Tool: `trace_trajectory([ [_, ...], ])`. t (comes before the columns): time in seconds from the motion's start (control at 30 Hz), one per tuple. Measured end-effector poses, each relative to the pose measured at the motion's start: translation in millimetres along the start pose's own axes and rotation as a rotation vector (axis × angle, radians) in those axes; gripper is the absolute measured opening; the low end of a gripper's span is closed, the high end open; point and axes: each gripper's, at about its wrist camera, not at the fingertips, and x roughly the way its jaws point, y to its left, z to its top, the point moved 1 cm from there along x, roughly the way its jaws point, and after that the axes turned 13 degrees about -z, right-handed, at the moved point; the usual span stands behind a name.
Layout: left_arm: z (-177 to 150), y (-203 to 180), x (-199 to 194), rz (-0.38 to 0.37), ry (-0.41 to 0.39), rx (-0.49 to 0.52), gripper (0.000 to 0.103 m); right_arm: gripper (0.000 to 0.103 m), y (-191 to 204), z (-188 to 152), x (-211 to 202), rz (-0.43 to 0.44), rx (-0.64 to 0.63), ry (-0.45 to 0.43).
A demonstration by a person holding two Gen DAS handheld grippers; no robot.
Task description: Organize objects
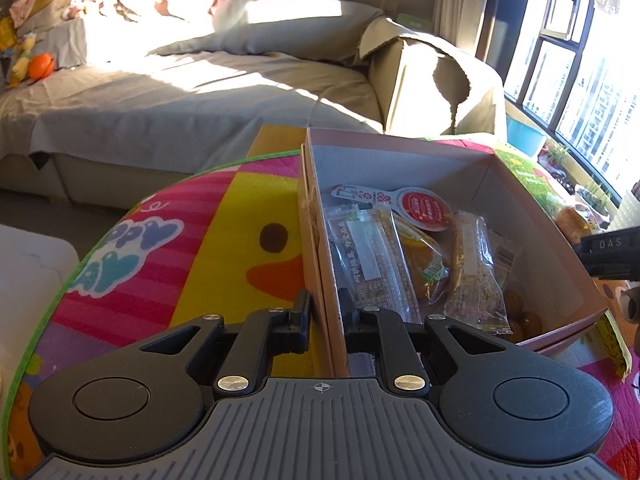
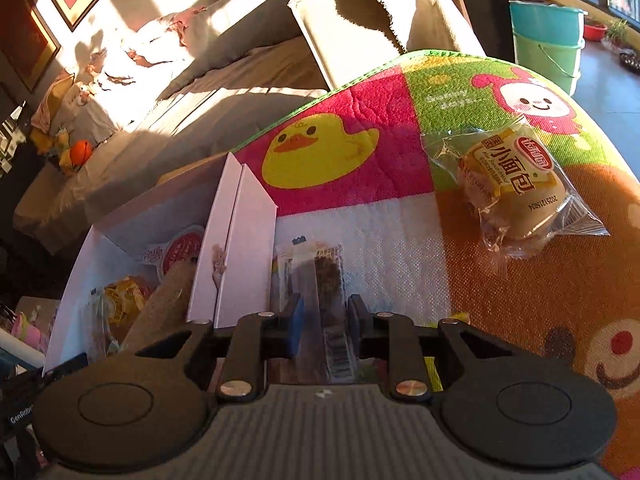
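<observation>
An open pink cardboard box point(image 1: 532, 216) stands on the colourful play mat and holds several wrapped snacks point(image 1: 424, 256). My left gripper point(image 1: 326, 312) is shut on the box's left wall, one finger outside and one inside. The box also shows in the right wrist view point(image 2: 244, 232). My right gripper point(image 2: 322, 316) is shut on a clear-wrapped dark snack bar point(image 2: 326, 276), held just right of the box above the mat. A wrapped small bread point(image 2: 516, 184) lies on the mat to the right.
The play mat point(image 2: 360, 184) covers the table top, its green edge curving at the far side. A sofa point(image 1: 180, 92) with cushions lies behind. A teal and green bucket point(image 2: 548, 36) stands by the window. The right gripper's body shows in the left wrist view point(image 1: 612, 256).
</observation>
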Motion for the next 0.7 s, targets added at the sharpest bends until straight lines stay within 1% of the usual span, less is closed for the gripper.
trace_trajectory([
  [0.13, -1, 0, -1, -0.003, -0.004, -0.002, 0.016, 0.018, -5, -22, -18, -0.016, -0.045, 0.008],
  [0.17, -1, 0, -1, -0.004, -0.004, -0.003, 0.016, 0.011, -6, -28, -23, -0.027, -0.059, 0.018],
  [0.2, -1, 0, -1, -0.004, -0.004, -0.004, 0.016, 0.010, -8, -34, -27, -0.040, -0.074, 0.019],
  [0.33, -1, 1, -2, -0.006, -0.008, -0.007, 0.017, 0.010, -17, -50, -47, -0.042, -0.111, 0.019],
  [0.4, -2, 1, -2, -0.006, -0.009, -0.009, 0.017, 0.014, -23, -50, -54, -0.035, -0.098, -0.016],
  [0.47, -2, 1, -2, -0.009, -0.009, -0.010, 0.017, 0.031, -27, -44, -54, -0.041, -0.073, -0.038],
  [0.5, -2, 1, -2, -0.008, -0.009, -0.010, 0.017, 0.033, -27, -39, -51, -0.035, -0.051, -0.044],
  [0.6, -2, 2, -2, -0.008, -0.009, -0.010, 0.017, 0.035, -20, -24, -39, -0.009, -0.005, -0.052],
  [0.67, -2, 2, -2, -0.008, -0.009, -0.010, 0.016, 0.040, -12, -12, -29, -0.015, 0.016, -0.069],
  [0.7, -2, 2, -2, -0.008, -0.009, -0.010, 0.016, 0.043, -7, -4, -22, -0.037, 0.034, -0.087],
])
